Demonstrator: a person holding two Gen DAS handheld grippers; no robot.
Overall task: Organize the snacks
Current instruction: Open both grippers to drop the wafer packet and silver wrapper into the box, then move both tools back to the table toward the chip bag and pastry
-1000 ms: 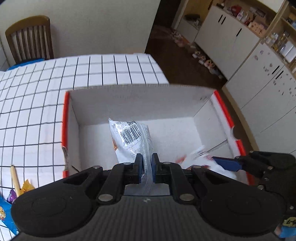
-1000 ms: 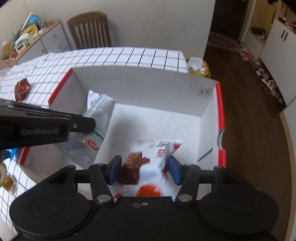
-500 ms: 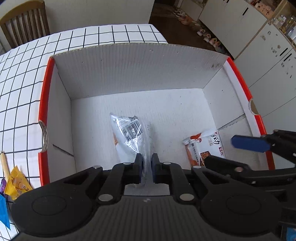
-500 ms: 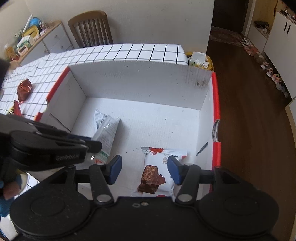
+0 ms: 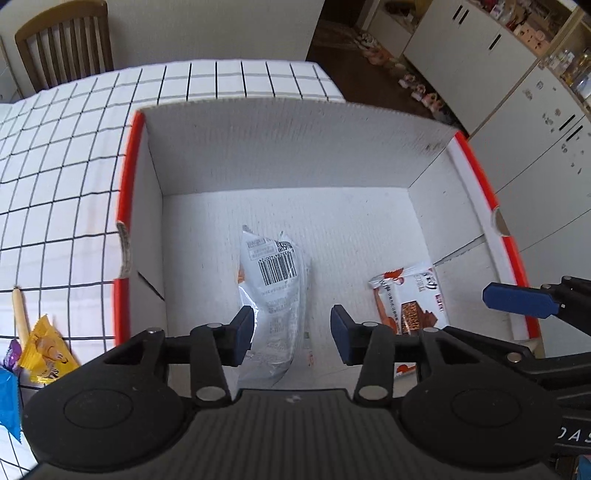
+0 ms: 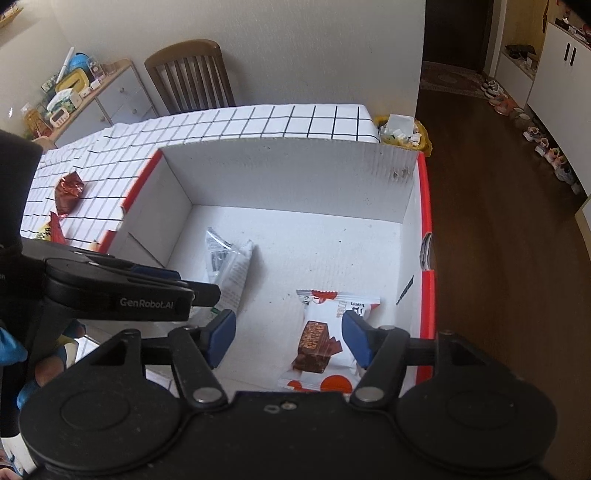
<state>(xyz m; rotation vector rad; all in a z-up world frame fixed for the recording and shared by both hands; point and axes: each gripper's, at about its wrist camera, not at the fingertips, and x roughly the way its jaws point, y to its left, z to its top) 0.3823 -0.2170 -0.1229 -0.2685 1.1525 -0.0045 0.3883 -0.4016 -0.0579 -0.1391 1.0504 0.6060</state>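
Both snacks lie flat on the box (image 5: 325, 147) floor, clear pack (image 5: 275, 280) mid-floor, chocolate bar (image 6: 325, 336) by the right wall, left gripper (image 5: 291, 336) and right gripper (image 6: 288, 341) jaws wide, holding nothing, letting them rest there.

Beyond my table (image 6: 325, 118), covered in a white cloth with a black grid, I see a plain cream wall (image 6: 314, 48) with a brown wooden slat-back chair (image 6: 190, 75) pushed up against it. To my left stands a low grey drawer unit (image 6: 110, 98) with a wooden top crowded with small clutter, and to my right the dark wood floor (image 6: 491, 206) runs toward a dim doorway (image 6: 456, 31). White cabinets (image 5: 517, 92) line the right side, with shoes (image 6: 546, 147) in a row along their foot, and soft daylight fills the room.
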